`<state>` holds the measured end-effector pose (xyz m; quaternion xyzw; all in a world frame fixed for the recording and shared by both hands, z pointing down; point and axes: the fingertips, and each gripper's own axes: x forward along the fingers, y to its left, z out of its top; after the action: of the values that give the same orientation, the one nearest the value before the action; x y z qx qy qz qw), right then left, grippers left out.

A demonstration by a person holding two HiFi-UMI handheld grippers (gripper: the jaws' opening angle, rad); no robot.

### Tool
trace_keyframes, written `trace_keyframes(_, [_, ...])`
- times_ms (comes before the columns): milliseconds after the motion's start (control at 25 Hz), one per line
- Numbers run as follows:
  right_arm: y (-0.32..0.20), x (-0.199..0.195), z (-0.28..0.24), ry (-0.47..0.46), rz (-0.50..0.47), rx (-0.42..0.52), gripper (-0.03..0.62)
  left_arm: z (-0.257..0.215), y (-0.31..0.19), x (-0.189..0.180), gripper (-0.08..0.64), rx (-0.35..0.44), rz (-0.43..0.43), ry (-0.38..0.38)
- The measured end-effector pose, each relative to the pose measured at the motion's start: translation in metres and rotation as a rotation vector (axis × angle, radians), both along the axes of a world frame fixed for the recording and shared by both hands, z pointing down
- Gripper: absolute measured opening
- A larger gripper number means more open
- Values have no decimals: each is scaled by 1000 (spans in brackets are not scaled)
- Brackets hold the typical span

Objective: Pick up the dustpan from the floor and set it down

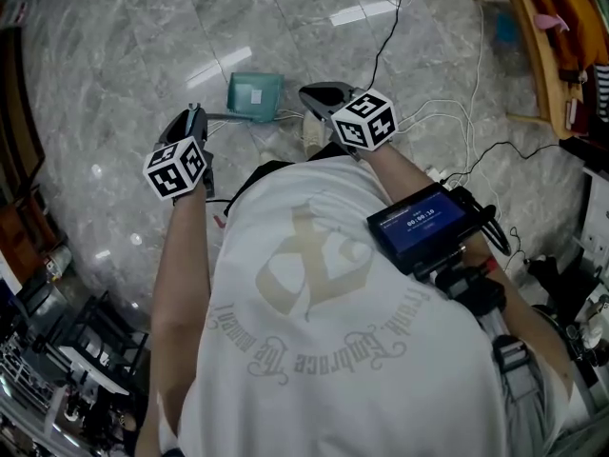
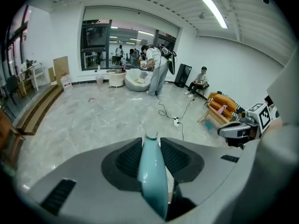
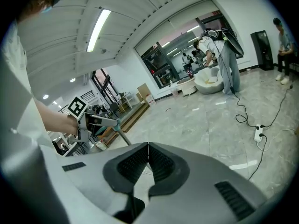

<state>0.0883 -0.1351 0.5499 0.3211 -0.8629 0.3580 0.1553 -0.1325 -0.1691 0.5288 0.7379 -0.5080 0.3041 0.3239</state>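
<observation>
**Head view.** The left hand-held gripper (image 1: 195, 119) held the teal dustpan (image 1: 255, 95) by its handle. The pan hung over the marble floor (image 1: 114, 84), just left of the right hand-held gripper (image 1: 319, 94) and between the two tools. Whether the pan touched the floor could not be told.

**Left gripper view.** The jaws stood partly closed, clamped on the teal handle (image 2: 152, 171), which ran up between the ribbed pads (image 2: 128, 158). The right hand-held gripper showed off to the side, apart from the dustpan.

**Right gripper view.** Its jaws met with nothing between them. To its left, the other tool gripped the grey shaft (image 3: 122, 136).

The pick-up looked done and the setting-down step seemed in hand. The next move would call for lowering the pan flat onto the floor, then parting the left jaws.
</observation>
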Motion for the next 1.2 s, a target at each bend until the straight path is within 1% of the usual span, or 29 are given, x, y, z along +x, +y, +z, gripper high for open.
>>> trace_keyframes(160, [0, -1, -1, 1, -1, -9, 17, 12, -6, -1, 133, -25, -1, -23])
trace_keyframes(280, [2, -3, -3, -2, 4, -22, 17, 21, -11, -8, 133, -49, -38, -31])
trace_keyframes(400, [6, -2, -1, 0, 11, -37, 16, 33, -17, -17, 133, -76, -102, -24])
trace_keyframes(600, [10, 2, 2, 7, 22, -58, 16, 45, -25, -31, 133, -110, -236, -10])
trace_keyframes(920, [12, 4, 2, 15, 24, -80, 16, 63, -28, -47, 133, -157, -405, 9])
trace_keyframes(1040, [13, 2, 1, 15, 19, -88, 17, 65, -29, -48, 133, -163, -434, 12])
trace_keyframes(1200, [15, 3, 2, 19, 15, -93, 17, 67, -31, -43, 133, -163, -437, 12])
